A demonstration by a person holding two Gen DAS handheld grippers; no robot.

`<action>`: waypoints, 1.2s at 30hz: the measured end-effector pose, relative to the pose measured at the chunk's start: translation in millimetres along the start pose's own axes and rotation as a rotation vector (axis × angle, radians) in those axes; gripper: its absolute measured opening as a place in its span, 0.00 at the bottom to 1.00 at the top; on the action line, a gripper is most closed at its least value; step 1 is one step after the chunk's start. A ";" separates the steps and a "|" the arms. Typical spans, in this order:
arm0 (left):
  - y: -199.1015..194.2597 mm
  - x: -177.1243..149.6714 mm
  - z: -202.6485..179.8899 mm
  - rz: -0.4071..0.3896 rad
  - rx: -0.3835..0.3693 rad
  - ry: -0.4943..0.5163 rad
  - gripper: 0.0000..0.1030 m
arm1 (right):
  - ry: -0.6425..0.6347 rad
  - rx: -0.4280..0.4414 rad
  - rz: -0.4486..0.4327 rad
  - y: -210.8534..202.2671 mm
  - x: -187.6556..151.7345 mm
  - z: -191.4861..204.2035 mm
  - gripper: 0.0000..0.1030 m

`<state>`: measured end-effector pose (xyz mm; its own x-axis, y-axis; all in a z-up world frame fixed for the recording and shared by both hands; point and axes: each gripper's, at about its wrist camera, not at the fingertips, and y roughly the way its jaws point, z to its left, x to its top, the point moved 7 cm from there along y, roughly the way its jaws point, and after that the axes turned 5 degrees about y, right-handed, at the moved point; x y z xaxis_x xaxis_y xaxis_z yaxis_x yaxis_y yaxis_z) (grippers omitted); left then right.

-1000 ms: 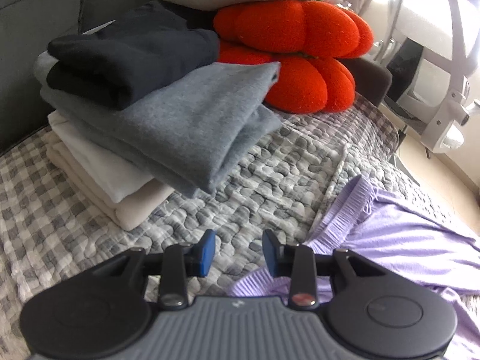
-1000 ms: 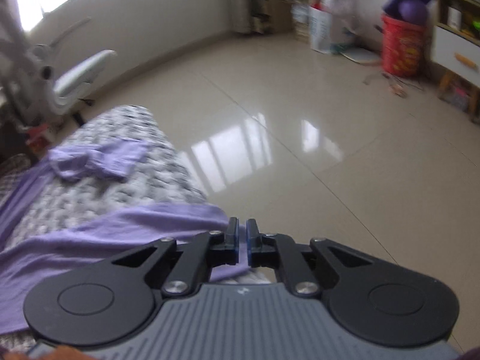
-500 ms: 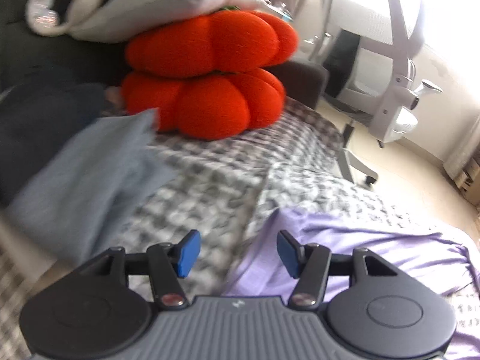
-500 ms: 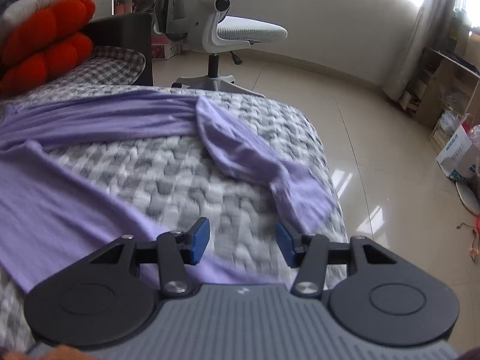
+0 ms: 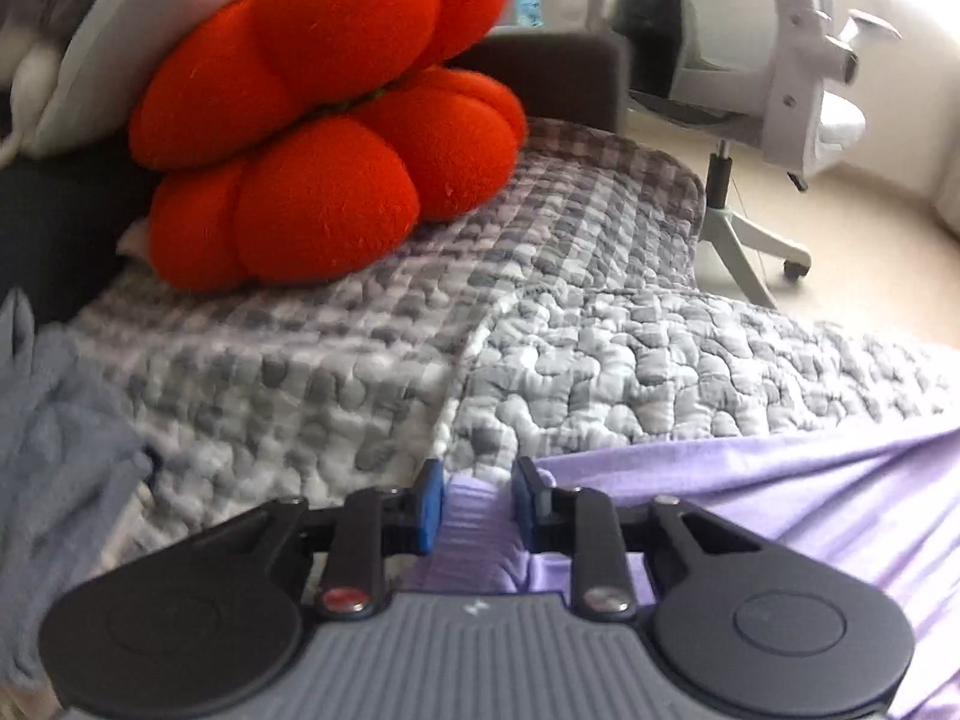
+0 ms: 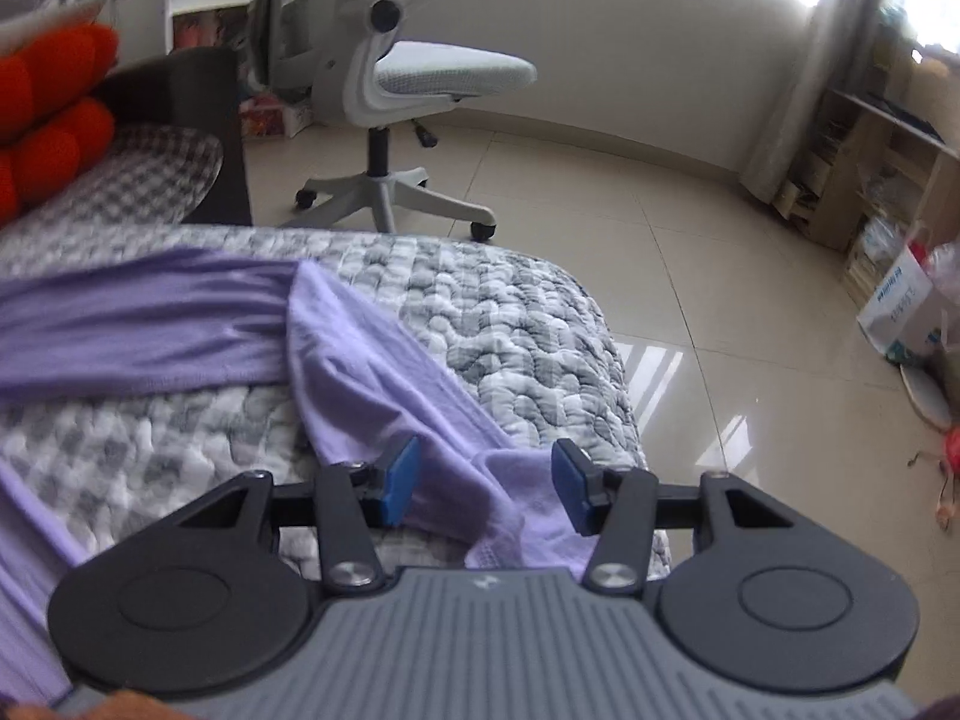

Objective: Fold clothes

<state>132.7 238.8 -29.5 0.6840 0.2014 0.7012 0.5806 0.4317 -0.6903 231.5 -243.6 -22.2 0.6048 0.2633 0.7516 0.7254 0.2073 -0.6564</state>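
Note:
A lilac garment [image 5: 780, 510] lies spread on the grey quilted bed cover [image 5: 600, 360]. My left gripper [image 5: 476, 504] has narrowed onto its ribbed edge, which fills the gap between the blue pads. In the right wrist view a lilac sleeve [image 6: 372, 372] runs from the garment's body [image 6: 120, 324] toward the bed's near corner. My right gripper [image 6: 486, 486] is open, and its pads straddle the sleeve's crumpled end without touching it.
Red pumpkin cushions [image 5: 324, 138] and a pale pillow sit at the bed's back. A blurred blue-grey garment [image 5: 54, 432] is at the left. A white office chair [image 6: 408, 78] stands on the tiled floor [image 6: 720, 300] beyond the bed edge, with shelves [image 6: 888, 168] at the right.
My left gripper swung right from the folded stack to the lilac ribbed edge and narrowed on it. My right gripper opened, turned from the floor to the bed and came over the sleeve end.

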 end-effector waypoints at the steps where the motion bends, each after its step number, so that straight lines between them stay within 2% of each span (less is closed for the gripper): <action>1: -3.3 3.6 2.7 -0.018 0.006 0.002 0.22 | -0.038 0.005 -0.017 -3.4 -0.6 3.2 0.52; 4: -10.1 11.6 10.7 -0.059 0.017 -0.005 0.22 | -0.142 0.103 -0.078 -18.5 0.5 17.4 0.52; 6: -10.6 13.8 15.6 -0.070 0.019 -0.024 0.22 | -0.197 0.145 -0.079 -20.9 -2.5 22.2 0.52; 10: -11.7 18.0 25.6 -0.091 0.021 -0.063 0.22 | -0.227 0.139 -0.010 -10.6 -12.6 15.2 0.51; 12: -12.2 20.2 30.6 -0.102 0.022 -0.082 0.22 | -0.194 0.132 0.000 -10.4 -13.0 7.2 0.51; 13: -12.5 21.2 33.1 -0.107 0.023 -0.092 0.22 | -0.172 0.131 0.004 -10.8 -12.8 2.5 0.46; 14: -12.8 22.3 35.6 -0.112 0.024 -0.101 0.22 | -0.151 0.123 0.002 -10.4 -12.4 -3.1 0.34; 16: -14.8 26.5 37.3 -0.132 0.049 -0.098 0.21 | -0.110 0.085 0.002 -5.8 -9.7 -12.5 0.18; 18: -15.8 30.9 39.0 -0.149 0.076 -0.098 0.21 | -0.064 0.008 -0.015 -0.7 -5.3 -24.0 0.18; 21: -15.2 36.5 43.0 -0.165 0.100 -0.111 0.21 | 0.042 -0.028 -0.032 0.5 0.9 -42.0 0.18; 23: -12.6 38.8 48.0 -0.168 0.116 -0.118 0.21 | 0.090 -0.043 -0.036 1.9 3.1 -49.8 0.30; 25: -7.4 38.9 54.5 -0.162 0.134 -0.128 0.21 | 0.115 -0.050 -0.034 3.9 3.7 -53.3 0.30; 28: 1.5 36.5 63.4 -0.143 0.148 -0.156 0.21 | 0.060 -0.030 -0.024 3.1 0.9 -46.4 0.30; 30: 5.4 34.8 68.8 -0.133 0.154 -0.174 0.21 | 0.016 -0.017 -0.026 -1.2 -0.4 -42.1 0.37; 32: 7.3 33.3 73.4 -0.131 0.164 -0.186 0.21 | -0.049 0.020 -0.049 -11.6 -2.2 -36.9 0.53; 34: 8.1 32.8 78.4 -0.129 0.174 -0.207 0.21 | -0.102 0.032 -0.072 -16.8 -4.1 -33.9 0.58; 36: 7.8 32.3 82.3 -0.129 0.175 -0.226 0.21 | -0.113 0.029 -0.055 -14.6 -8.6 -35.4 0.58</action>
<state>122.9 321.0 2.5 0.4825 0.3171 0.8165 0.5581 0.6071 -0.5657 227.4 -282.3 -16.8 0.5226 0.3551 0.7751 0.7455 0.2507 -0.6175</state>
